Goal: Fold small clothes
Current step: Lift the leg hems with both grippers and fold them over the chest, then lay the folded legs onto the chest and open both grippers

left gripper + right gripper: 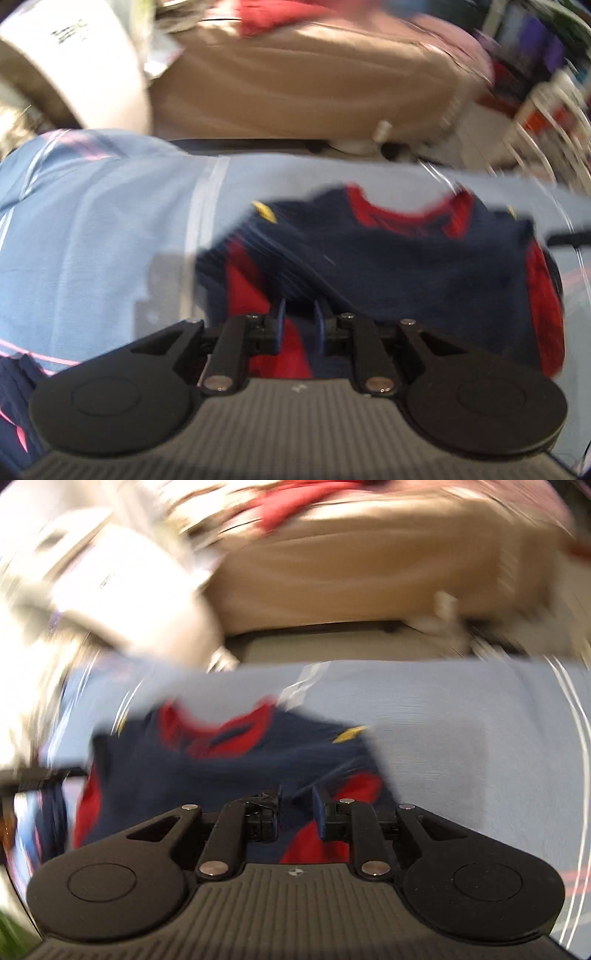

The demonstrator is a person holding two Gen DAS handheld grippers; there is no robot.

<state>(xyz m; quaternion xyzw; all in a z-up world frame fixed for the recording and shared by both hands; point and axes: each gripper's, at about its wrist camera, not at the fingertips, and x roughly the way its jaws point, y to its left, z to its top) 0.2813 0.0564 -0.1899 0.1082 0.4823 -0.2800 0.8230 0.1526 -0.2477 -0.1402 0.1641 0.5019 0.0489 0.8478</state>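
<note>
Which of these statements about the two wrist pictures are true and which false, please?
1. The small shirt is navy with a red collar. True.
2. It lies on a green sheet. False: the sheet is light blue.
3. The left gripper is wide open. False: only a narrow gap shows between its fingers.
4. A brown cushion lies beyond the sheet. True.
5. The right gripper points at the shirt's lower part. True.
</note>
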